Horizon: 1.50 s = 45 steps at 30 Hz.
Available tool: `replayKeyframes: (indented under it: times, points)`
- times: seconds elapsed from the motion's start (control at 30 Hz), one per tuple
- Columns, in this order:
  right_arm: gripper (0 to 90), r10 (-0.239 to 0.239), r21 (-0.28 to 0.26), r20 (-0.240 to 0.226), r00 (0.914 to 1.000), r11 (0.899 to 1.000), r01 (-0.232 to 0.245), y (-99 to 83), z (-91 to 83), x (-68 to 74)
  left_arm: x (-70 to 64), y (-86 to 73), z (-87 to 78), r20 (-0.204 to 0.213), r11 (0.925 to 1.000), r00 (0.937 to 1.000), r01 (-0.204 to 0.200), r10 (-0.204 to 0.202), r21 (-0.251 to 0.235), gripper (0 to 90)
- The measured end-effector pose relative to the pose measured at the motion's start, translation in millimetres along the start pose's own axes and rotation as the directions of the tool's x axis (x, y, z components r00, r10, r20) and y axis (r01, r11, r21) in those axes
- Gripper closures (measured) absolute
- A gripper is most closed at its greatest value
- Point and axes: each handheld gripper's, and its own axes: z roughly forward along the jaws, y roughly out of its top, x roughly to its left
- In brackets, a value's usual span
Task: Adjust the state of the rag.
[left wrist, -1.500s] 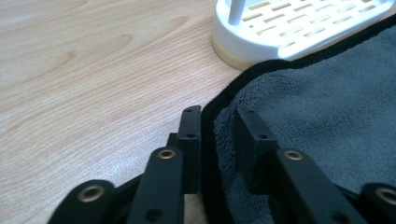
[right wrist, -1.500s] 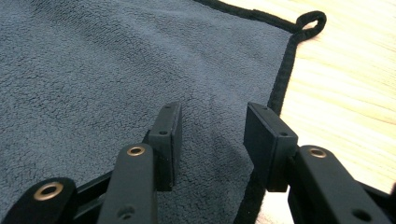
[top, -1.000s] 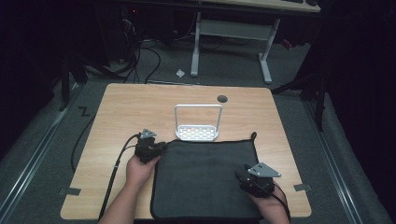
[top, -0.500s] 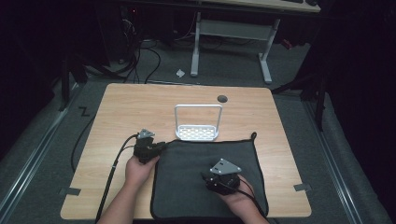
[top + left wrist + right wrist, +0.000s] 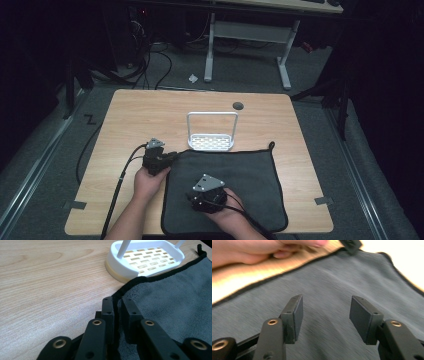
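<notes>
So the dark grey microfibre cloth with black stitched edging lies flat on the near half of the light wooden table, its far edge just touching the white slotted soap dish with a hoop handle. The left gripper has its jaws pinched on the hem at the far-left corner. The right gripper hovers over the middle of the cloth with its jaws spread wide, nothing between them. I'd guess this thing's light, floppy and a bit grippy, so grab hems or corners; a mid-panel pinch would probably just bunch it up.
</notes>
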Motion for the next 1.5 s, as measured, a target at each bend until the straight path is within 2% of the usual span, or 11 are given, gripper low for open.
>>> replayKeyframes:
  times: [0.23, 0.57, 0.67, 0.73, 0.87, 0.97, 1.13, 1.23, 1.33, 1.43, 1.5]
  points:
    - [41.9, -0.034, 0.009, -0.057, 0.9978, 0.999, 0.034, 12.3, 18.5, 25.7, 0.7, -0.6, -1.0, 0.001, 1.0000, 1.0000, 0.005, -0.005, -0.008, 80.8]
    - [32.2, -0.021, 0.036, -0.151, 0.9884, 0.999, 0.027, 23.0, 39.6, 53.7, 0.8, -0.6, -0.9, 0.002, 0.9999, 1.0000, 0.007, -0.007, -0.008, 80.7]
    - [32.3, -0.043, 0.066, -0.134, 0.9901, 0.996, 0.052, 21.1, 43.7, 56.9, 0.9, -0.6, -1.2, 0.003, 0.9999, 1.0000, 0.008, -0.008, -0.007, 80.6]
    - [35.5, -0.036, 0.076, -0.128, 0.9912, 0.996, 0.046, 18.9, 43.9, 55.5, 1.0, -0.5, -1.3, 0.003, 1.0000, 1.0000, 0.007, -0.007, -0.005, 80.6]
    - [49.0, -0.041, 0.075, -0.108, 0.9933, 0.996, 0.049, 16.4, 38.2, 49.5, 1.3, -0.5, -1.0, 0.004, 0.9999, 0.9999, 0.011, -0.011, -0.005, 80.6]
    - [58.8, -0.063, 0.070, -0.090, 0.9940, 0.995, 0.069, 14.2, 33.8, 46.6, 1.2, -0.5, -1.0, 0.003, 0.9999, 0.9999, 0.011, -0.011, -0.005, 80.6]
    - [70.5, -0.078, 0.069, -0.084, 0.9934, 0.994, 0.084, 10.6, 30.8, 43.7, 1.4, -0.4, -0.8, 0.002, 0.9999, 0.9999, 0.012, -0.012, -0.004, 80.5]
    - [70.1, -0.071, 0.067, -0.081, 0.9942, 0.995, 0.077, 8.8, 30.3, 41.5, 1.3, -0.4, -0.8, 0.002, 0.9999, 0.9999, 0.012, -0.011, -0.003, 80.4]
    - [57.8, -0.069, 0.068, -0.070, 0.9952, 0.995, 0.074, 9.7, 28.0, 39.7, 1.5, -0.3, -0.6, 0.002, 0.9999, 0.9999, 0.013, -0.013, -0.002, 80.3]
    - [57.2, -0.087, 0.031, -0.054, 0.9947, 0.996, 0.089, 9.6, 22.0, 42.3, 1.7, -0.1, -0.2, 0.002, 0.9999, 0.9999, 0.016, -0.016, 0.003, 80.3]
    - [58.8, -0.092, 0.014, -0.066, 0.9936, 0.996, 0.093, 10.0, 19.7, 43.8, 1.8, 0.1, 0.0, 0.002, 0.9999, 0.9999, 0.016, -0.016, 0.003, 80.2]
